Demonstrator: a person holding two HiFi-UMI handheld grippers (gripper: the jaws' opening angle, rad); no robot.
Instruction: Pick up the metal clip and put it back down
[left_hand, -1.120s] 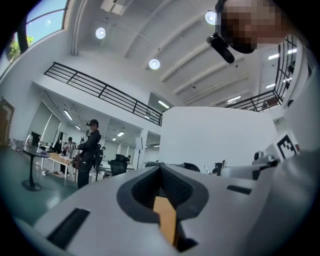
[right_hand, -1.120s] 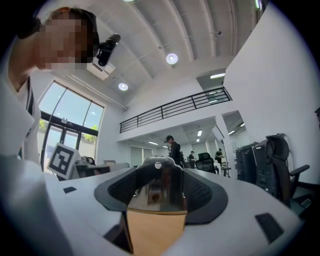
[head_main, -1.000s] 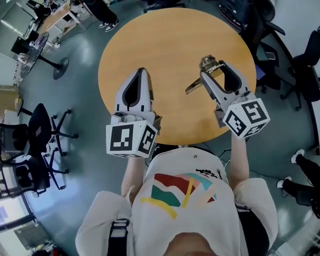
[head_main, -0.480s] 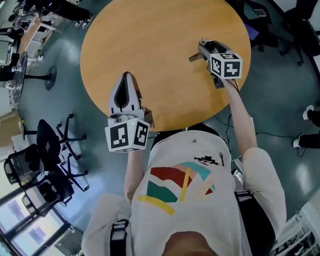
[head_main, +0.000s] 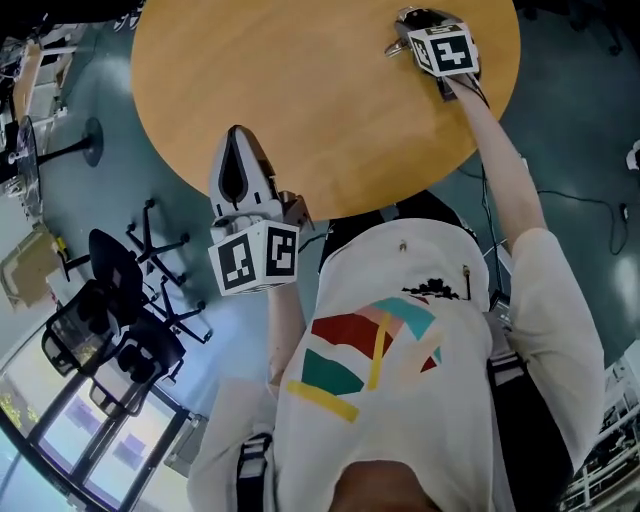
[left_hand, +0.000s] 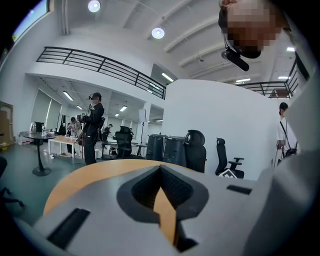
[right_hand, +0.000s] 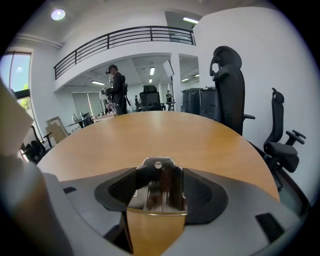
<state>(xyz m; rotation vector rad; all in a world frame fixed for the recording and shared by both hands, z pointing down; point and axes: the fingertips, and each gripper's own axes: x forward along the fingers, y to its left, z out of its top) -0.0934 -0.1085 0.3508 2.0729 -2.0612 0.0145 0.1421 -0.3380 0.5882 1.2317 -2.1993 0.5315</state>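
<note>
Teal floor (head_main: 60, 200) and black office chairs (head_main: 110, 300) at lower left of the head view. Left gripper (head_main: 237, 135) over the near left edge of the round wooden table (head_main: 330, 110), jaws together, nothing in them. Right gripper (head_main: 405, 22) at upper right over the table's far side, jaws clamped on the metal clip (right_hand: 161, 192), upright between them. Open office behind: mezzanine railing (right_hand: 130, 37), standing person (right_hand: 117, 90). In head view the marker cube (head_main: 444, 50) covers most of the clip; can't tell if it touches the tabletop.
</note>
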